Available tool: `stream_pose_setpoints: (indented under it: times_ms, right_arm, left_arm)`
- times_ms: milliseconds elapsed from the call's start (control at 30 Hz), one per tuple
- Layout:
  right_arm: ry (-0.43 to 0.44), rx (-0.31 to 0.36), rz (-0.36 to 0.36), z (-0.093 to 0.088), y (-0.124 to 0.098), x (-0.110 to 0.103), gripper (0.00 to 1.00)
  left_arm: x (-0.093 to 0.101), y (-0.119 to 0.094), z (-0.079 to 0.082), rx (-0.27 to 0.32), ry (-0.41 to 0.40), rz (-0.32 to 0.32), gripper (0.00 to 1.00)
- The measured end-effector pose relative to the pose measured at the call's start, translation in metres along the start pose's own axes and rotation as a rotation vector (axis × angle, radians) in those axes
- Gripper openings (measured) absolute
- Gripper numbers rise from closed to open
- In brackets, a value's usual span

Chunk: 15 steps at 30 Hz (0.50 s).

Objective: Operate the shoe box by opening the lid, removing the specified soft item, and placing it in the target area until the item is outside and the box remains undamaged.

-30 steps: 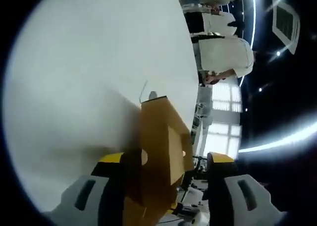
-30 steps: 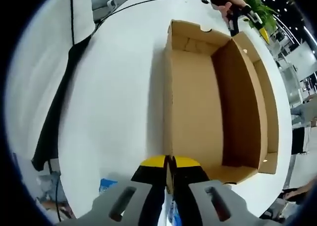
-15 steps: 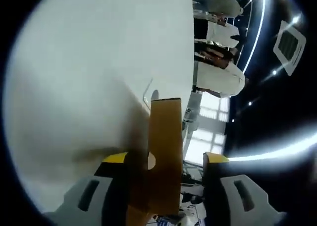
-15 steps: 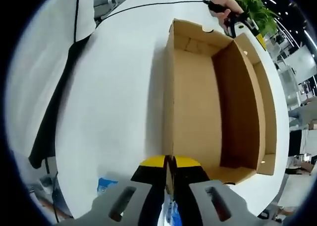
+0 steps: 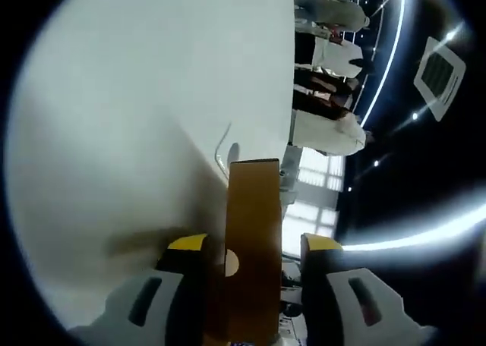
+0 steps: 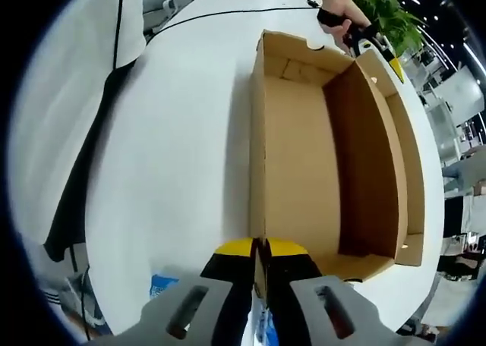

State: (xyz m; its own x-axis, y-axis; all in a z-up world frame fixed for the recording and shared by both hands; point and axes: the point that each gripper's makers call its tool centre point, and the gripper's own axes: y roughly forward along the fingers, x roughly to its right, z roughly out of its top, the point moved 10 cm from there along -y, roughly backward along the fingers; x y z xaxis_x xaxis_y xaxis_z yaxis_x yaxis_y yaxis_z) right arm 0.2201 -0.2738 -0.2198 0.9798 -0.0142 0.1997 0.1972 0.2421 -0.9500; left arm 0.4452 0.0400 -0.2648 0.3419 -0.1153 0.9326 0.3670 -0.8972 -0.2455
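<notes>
Clearly the lid-opening step is in hand: on the white desk point(image 6: 175, 156) the cardboard shoe box point(image 6: 296, 171) lies spread wide, reaching from the desk's far edge toward its near one, with the lid point(image 6: 395, 156) swung up along the right side. Its brown floor looks bare; no soft item can be made out inside. The right gripper point(image 6: 260, 256) is clenched on the box's near wall, pinning it. The left gripper point(image 5: 250, 249) has a cardboard flap point(image 5: 254, 240) between its jaws, which stand apart; whether they squeeze it I cannot tell. Next, I judge, the lid needs steadying while the soft item is found
</notes>
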Motion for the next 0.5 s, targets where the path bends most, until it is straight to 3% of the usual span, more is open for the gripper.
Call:
stream_pose_setpoints:
  times_ms: [133,267,500]
  right_arm:
    - [0.017,-0.003,-0.005,0.0,0.0007,-0.0001,0.02]
    - [0.018,-0.002,-0.01,-0.0003,0.0009,-0.0007,0.02]
    - [0.025,-0.005,-0.013,-0.0004,0.0016,-0.0007,0.02]
  left_arm:
    - [-0.0024,0.0017,-0.0007,0.011,0.018,0.008,0.46]
    - [-0.0033,0.0029,-0.0022,0.002,0.011,0.005,0.35]
    - [-0.001,0.0044,-0.0017,0.008,0.042,0.012,0.3]
